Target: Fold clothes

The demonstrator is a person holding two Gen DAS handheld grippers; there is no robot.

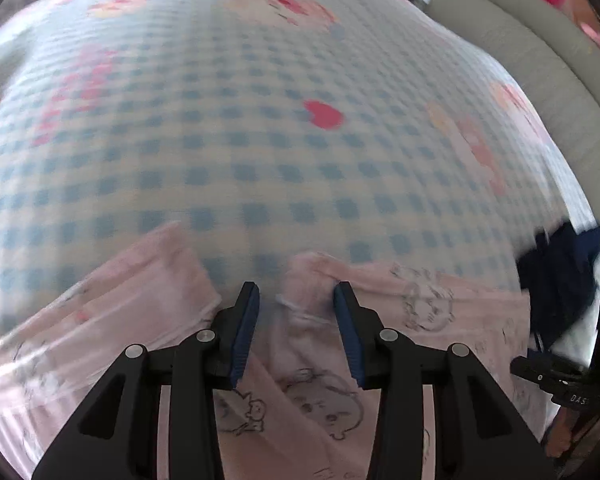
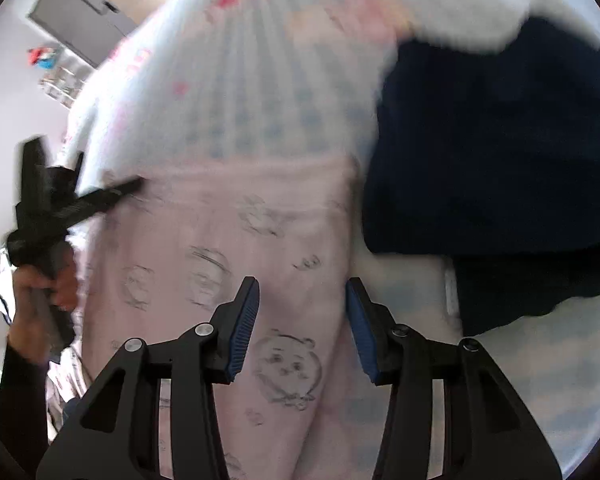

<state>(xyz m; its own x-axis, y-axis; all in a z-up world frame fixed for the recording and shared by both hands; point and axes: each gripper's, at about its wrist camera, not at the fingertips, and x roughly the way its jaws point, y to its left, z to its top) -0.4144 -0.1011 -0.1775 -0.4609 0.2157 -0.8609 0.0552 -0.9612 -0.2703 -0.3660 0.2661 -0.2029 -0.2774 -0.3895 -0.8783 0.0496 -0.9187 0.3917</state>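
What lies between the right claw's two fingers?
Only the pink printed garment: the open right claw frames bare pink fabric, seen in the right wrist view.

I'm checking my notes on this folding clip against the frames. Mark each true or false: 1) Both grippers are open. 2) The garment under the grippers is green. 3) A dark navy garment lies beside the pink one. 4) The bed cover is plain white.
1) True: the left gripper and right gripper both have their fingers spread, with nothing clamped.
2) False: the garment is pale pink with line-drawn cartoon animals.
3) True: the navy garment lies to its right.
4) False: the bed cover is blue-and-white checked with red and pink motifs.
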